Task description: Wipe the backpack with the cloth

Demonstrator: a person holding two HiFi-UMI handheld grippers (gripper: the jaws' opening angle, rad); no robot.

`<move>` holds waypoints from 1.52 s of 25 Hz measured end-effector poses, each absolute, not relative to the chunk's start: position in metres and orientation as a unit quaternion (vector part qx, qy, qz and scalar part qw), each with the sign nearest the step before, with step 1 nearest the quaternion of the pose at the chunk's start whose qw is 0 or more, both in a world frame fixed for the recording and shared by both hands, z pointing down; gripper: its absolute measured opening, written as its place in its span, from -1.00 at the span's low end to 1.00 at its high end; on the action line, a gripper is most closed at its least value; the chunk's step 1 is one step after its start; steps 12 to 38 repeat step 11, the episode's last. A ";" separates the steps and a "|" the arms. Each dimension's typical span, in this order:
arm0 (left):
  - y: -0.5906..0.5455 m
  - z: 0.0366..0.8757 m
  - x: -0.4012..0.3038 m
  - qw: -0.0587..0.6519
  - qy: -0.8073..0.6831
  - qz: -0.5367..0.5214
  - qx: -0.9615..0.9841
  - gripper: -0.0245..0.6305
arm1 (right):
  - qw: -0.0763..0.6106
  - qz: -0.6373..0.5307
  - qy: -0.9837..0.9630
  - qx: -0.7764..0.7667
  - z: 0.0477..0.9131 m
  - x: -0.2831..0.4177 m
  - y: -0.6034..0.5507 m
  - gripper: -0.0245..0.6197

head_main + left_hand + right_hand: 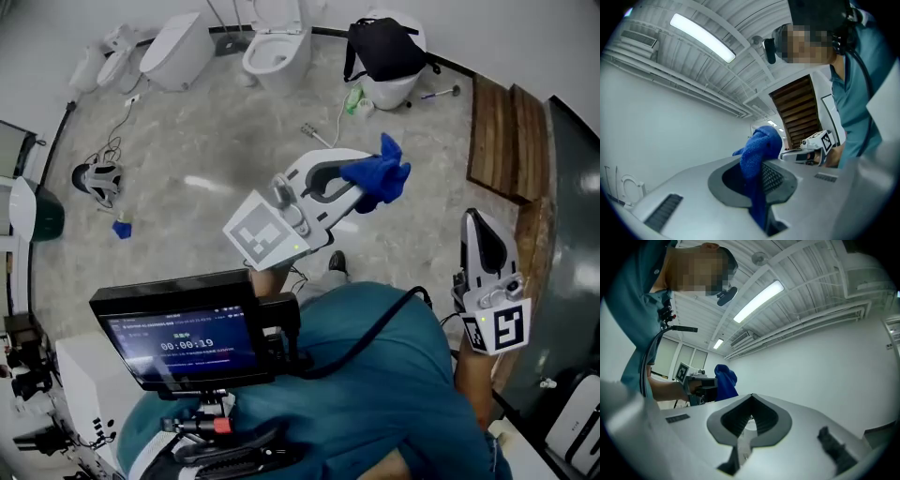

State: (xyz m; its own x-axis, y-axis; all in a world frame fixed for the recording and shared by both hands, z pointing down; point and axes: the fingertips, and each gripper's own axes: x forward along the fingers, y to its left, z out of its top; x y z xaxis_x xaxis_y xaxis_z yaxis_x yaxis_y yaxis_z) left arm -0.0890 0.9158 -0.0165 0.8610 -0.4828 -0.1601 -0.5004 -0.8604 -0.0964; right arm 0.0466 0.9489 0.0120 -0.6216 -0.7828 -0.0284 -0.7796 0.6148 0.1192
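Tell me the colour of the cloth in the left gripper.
Blue cloth; the left gripper view shows it best.

Lab-like test room: several toilets [277, 47] on stone floor [206, 141].

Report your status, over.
Left hand-held gripper shut on blue cloth. Right hand-held gripper shut, empty. Black backpack on far toilet, not yet reached. Green bottle on floor beside it.
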 end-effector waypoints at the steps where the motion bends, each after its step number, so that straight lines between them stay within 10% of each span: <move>1: 0.931 -0.018 -0.084 0.067 0.253 0.065 -0.963 -0.83 | 0.012 -0.061 -0.899 0.434 0.010 0.051 0.964 -0.92; 38: 0.999 -0.031 -0.057 0.064 0.256 0.068 -0.962 -0.83 | 0.003 -0.062 -0.895 0.441 -0.001 0.081 1.035 -0.92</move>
